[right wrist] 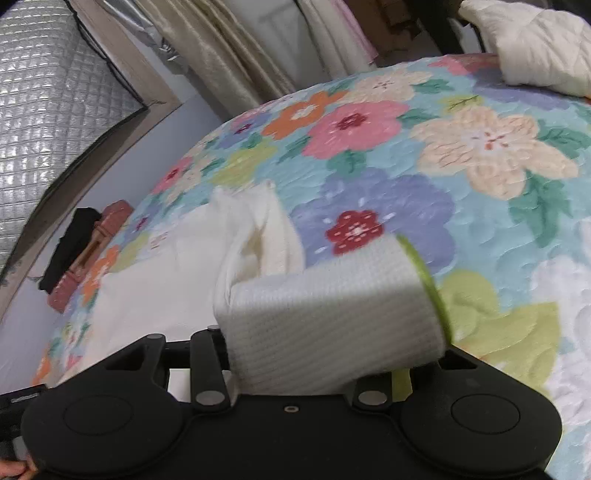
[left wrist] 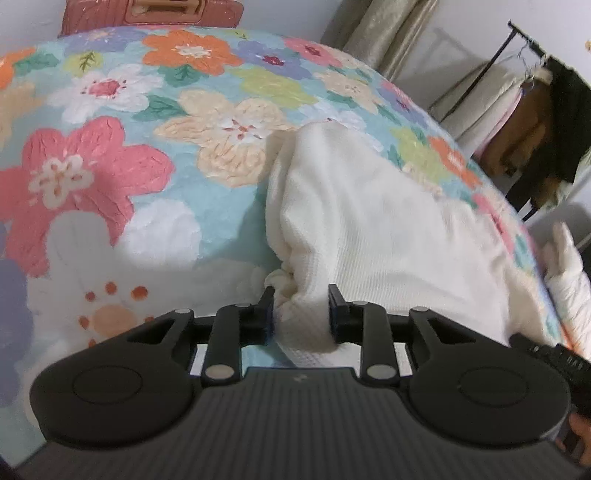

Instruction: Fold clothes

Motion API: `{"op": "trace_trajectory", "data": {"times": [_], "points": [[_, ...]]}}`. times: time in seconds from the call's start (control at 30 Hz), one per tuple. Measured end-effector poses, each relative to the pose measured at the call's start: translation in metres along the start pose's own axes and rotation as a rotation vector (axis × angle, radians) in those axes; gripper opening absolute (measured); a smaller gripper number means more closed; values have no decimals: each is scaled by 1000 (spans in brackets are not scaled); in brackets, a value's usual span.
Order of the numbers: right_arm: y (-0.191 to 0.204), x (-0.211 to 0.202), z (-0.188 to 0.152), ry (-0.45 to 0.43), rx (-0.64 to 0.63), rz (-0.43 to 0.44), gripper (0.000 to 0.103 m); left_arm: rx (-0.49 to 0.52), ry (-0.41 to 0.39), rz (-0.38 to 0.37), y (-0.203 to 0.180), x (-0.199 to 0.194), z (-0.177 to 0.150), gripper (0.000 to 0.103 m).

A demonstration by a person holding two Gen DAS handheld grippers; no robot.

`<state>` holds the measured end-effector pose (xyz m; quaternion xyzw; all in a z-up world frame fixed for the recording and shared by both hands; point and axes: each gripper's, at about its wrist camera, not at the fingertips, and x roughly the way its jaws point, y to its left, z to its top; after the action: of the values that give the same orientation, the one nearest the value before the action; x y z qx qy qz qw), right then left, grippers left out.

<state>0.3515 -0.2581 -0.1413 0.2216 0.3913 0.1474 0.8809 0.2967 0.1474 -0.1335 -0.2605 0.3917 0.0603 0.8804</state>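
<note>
A white waffle-knit garment (left wrist: 373,236) lies on a floral bedspread (left wrist: 122,155). In the left wrist view my left gripper (left wrist: 301,299) has its fingers (left wrist: 266,301) partly apart with a bunched edge of the garment between them. In the right wrist view the garment (right wrist: 325,325) is draped over my right gripper (right wrist: 332,354) and hides the fingertips. A lime-green trimmed hem (right wrist: 424,280) shows on the lifted part. The rest of the garment (right wrist: 159,280) trails to the left on the bedspread (right wrist: 480,192).
A pink suitcase (left wrist: 151,14) stands past the bed's far edge. Beige curtains (left wrist: 380,33) and a clothes rack with hanging garments (left wrist: 532,122) are at the right. A cream quilted sleeve (left wrist: 569,280) shows at the bed's right edge. A silver quilted panel (right wrist: 44,96) leans at the left.
</note>
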Motion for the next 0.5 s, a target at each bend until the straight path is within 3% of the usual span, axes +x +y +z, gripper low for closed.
{"op": "trace_trajectory", "data": {"times": [0.13, 0.23, 0.37, 0.5], "points": [[-4, -7, 4, 8, 29, -25, 54, 121, 6, 120, -16, -18, 0, 52], [12, -19, 6, 5, -54, -75, 60, 229, -4, 198, -33, -38, -1, 73], [28, -36, 10, 16, -134, -130, 61, 301, -3, 218, -49, -64, -3, 83], [36, -56, 14, 34, -173, -157, 61, 346, 27, 205, -60, -81, -8, 85]]}}
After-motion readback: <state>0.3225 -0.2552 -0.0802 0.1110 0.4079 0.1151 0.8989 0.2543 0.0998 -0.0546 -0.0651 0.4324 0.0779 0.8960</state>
